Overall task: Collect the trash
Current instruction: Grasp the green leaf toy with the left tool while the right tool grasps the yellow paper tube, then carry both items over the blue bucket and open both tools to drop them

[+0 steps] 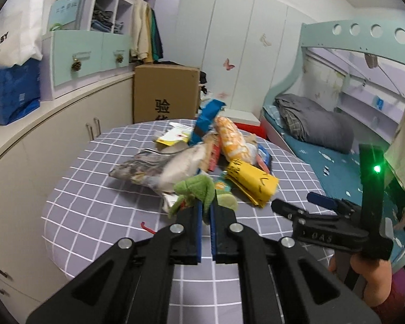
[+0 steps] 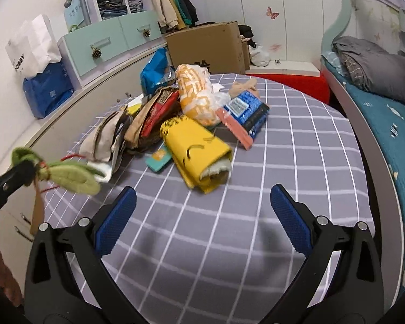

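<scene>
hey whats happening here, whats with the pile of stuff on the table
A person is clearing trash with a handheld gripper in each hand. The left gripper is shut on a green felt piece and holds it off the checked tablecloth. The right gripper is open and empty, pointed at the pile, nearest the yellow packet. The orange bag, blue packet and other wrappers still lie on the table.

Bare stretch of grey-checked tablecloth [image 2: 297,145] lies open ahead of the spread-fingered right gripper [image 2: 202,205]. Heaped wrappers block the far middle, yellow rolled packet [image 2: 194,145] nearest. Green felt toy [image 2: 70,178] hangs at left.
</scene>
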Available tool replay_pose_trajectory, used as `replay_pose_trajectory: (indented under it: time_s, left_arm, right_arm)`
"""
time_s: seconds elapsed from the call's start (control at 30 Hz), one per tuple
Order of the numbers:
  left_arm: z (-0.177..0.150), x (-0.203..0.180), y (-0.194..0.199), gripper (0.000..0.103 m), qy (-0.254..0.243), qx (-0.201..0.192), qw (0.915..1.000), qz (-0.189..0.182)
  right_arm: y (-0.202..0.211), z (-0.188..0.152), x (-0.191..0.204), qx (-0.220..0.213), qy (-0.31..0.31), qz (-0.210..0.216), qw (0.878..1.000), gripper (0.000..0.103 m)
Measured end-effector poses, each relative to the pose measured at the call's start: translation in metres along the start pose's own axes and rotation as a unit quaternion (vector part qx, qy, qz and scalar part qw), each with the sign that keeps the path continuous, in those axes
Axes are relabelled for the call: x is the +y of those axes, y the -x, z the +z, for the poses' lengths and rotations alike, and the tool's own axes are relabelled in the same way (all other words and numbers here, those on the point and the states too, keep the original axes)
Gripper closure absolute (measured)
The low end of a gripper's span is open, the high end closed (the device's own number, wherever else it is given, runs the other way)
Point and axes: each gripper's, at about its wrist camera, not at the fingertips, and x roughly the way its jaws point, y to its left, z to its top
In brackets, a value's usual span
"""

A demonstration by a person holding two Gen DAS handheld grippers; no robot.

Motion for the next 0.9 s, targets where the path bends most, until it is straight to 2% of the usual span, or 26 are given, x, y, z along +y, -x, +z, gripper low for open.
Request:
replay_pose_trajectory:
  time_s: [0.13,0.4,0.47,0.5,0.63,0.7,0.9]
  left_arm:
    - [0.002,0.003,-0.003,0.098,0.002,-0.002,1.0,0.001]
    - [0.016,0.004,-0.017,0.098,-0.012,-0.014,0.9993,0.032]
    - [0.017,0.005,-0.023,0.098,-0.012,-0.01,0.9994,0.033]
    - [0.017,0.004,-0.027,0.098,-0.013,-0.007,0.9993,0.034]
    - [0.017,0.001,-0.032,0.098,-0.015,-0.004,0.9993,0.034]
    - [0.017,-0.004,-0.032,0.098,-0.02,-0.005,0.9992,0.035]
    - [0.016,-0.032,-0.024,0.098,-0.034,-0.011,0.9992,0.017]
  right_arm:
    - [-0.025,0.017,0.001,0.017,-0.016,0.012,1.0,0.006]
    - [-0.059,0.033,0.006,0.046,0.01,0.01,0.999,0.006]
    - [-0.066,0.034,0.005,0.053,0.012,0.02,0.998,0.018]
    - [-0.069,0.034,0.004,0.055,0.011,0.024,0.998,0.038]
    - [-0.065,0.031,-0.002,0.052,0.005,0.056,0.997,0.055]
    - [-0.057,0.028,-0.007,0.042,-0.002,0.064,0.997,0.061]
    - [-0.012,0.021,-0.034,0.0,-0.035,0.1,0.994,0.063]
